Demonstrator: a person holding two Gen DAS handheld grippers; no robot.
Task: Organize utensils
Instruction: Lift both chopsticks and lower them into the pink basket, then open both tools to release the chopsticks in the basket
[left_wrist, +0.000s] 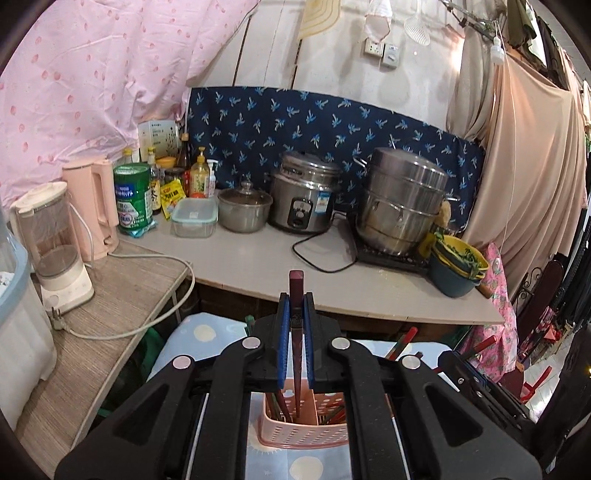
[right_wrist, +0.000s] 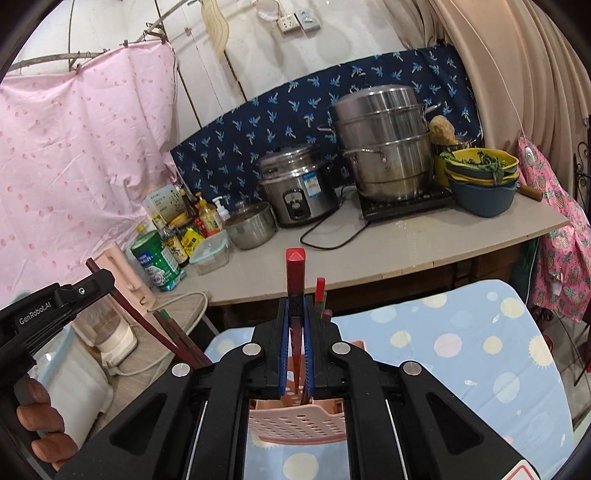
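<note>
I've got a dark maroon chopstick (left_wrist: 296, 295) clamped upright in my left hand-held gripper (left_wrist: 295, 306), its blue pads pressed narrow against both sides, the square top poking above the fingertips and the thin end reaching down into the pink perforated utensil basket (left_wrist: 303, 424) right below. That basket already carries several chopsticks, red and green ones leaning in its compartments, and it stands on a blue cloth with pastel dots (left_wrist: 207, 332). On my other side, my right hand-held gripper (right_wrist: 295, 314) is squeezed tight on a red chopstick (right_wrist: 294, 273), held vertical too, tip pointing down at the same pink basket (right_wrist: 299, 424), whose slotted wall fills the bottom of the right wrist view. Just beside it another red chopstick (right_wrist: 320, 290) sticks up from the basket. At the left edge of that view I can see my left rig with its maroon stick slanting down, and the person's fingers (right_wrist: 37, 417) wrapped around its handle. Beyond all this runs the grey tabletop (left_wrist: 258, 258) with a rice cooker (left_wrist: 304, 195), a tall steel steamer pot (left_wrist: 402, 199) on a cooktop, a small lidded pot (left_wrist: 243, 208), a clear food box (left_wrist: 194, 216), bottles, a green tin (left_wrist: 133, 195), and stacked bowls with greens (left_wrist: 458, 266) at the right end.
</note>
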